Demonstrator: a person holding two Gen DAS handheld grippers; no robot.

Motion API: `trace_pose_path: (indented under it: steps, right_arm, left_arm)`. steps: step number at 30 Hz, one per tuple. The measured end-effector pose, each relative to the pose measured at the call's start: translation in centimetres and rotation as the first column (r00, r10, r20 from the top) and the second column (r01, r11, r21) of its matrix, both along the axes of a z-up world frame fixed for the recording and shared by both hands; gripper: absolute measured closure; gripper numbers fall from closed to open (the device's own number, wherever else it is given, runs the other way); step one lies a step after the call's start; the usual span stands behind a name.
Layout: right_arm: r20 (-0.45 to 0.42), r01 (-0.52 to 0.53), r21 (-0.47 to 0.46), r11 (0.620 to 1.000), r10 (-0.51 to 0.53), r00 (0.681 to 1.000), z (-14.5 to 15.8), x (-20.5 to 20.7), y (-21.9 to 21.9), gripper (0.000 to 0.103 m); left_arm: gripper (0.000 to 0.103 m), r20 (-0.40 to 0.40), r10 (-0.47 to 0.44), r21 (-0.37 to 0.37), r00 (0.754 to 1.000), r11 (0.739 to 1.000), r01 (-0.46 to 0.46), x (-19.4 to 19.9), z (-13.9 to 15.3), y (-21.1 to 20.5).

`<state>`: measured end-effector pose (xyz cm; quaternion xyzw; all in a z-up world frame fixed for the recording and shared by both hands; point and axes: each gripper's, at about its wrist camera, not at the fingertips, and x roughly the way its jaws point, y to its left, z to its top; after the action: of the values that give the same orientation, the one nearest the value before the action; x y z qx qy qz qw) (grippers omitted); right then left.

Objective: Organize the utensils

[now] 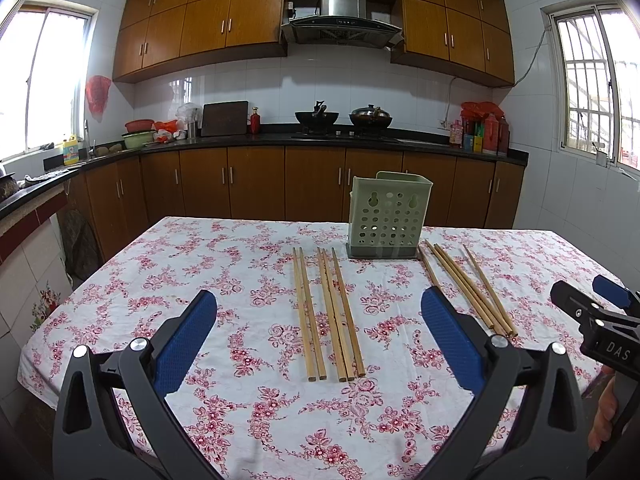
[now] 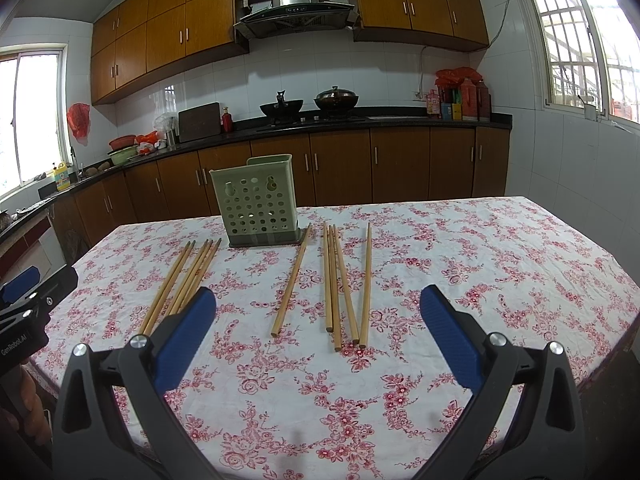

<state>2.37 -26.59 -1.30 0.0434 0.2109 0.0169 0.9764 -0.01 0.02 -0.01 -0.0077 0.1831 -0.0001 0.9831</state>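
Left wrist view: my left gripper [image 1: 318, 332] is spread wide, blue pads [image 1: 185, 344] apart, holding nothing, hovering over the near part of the table [image 1: 168, 264]. Right wrist view: my right gripper [image 2: 318, 330] is just as wide, empty, touching nothing. Each gripper shows at the edge of the other's view.

Counts: one green perforated utensil holder [image 1: 387, 216] upright near the table's far edge, nothing visible inside. Ten wooden chopsticks flat on the floral cloth. Left group of five [image 1: 329, 312] lies on the holder's left side, running toward the near edge, ends between my left pads in view. Right group of five: one single stick [image 2: 291, 282] with its far tip touching the holder's base, then four [image 2: 347, 286] further toward the right edge. All sticks clear of both grippers.
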Motion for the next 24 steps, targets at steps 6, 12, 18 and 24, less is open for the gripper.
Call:
trace_pose_path:
  steps: [6, 12, 18, 24]
  right_arm:
    - [-0.001, 0.0, 0.0, 1.0, 0.0, 1.0, -0.02, -0.03, 0.01, 0.004]
    - [-0.001, 0.0, 0.0, 1.0, 0.0, 1.0, -0.05, -0.07, 0.01, 0.004]
    - [-0.001, 0.0, 0.001, 1.0, 0.0, 1.0, -0.07, -0.08, -0.01, 0.004]
    - [-0.001, 0.0, 0.001, 1.0, 0.0, 1.0, -0.1, -0.07, -0.07, 0.004]
  left_arm:
    - [0.002, 0.0, 0.0, 0.0, 1.0, 1.0, 0.0, 0.0, 0.0, 0.01]
    - [0.002, 0.0, 0.0, -0.001, 1.0, 1.0, 0.0, -0.01, 0.0, 0.01]
    - [0.002, -0.001, 0.001, -0.001, 1.0, 1.0, -0.001, -0.09, 0.03, 0.06]
    - [0.002, 0.0, 0.0, -0.001, 1.0, 1.0, 0.0, -0.28, 0.1, 0.15]
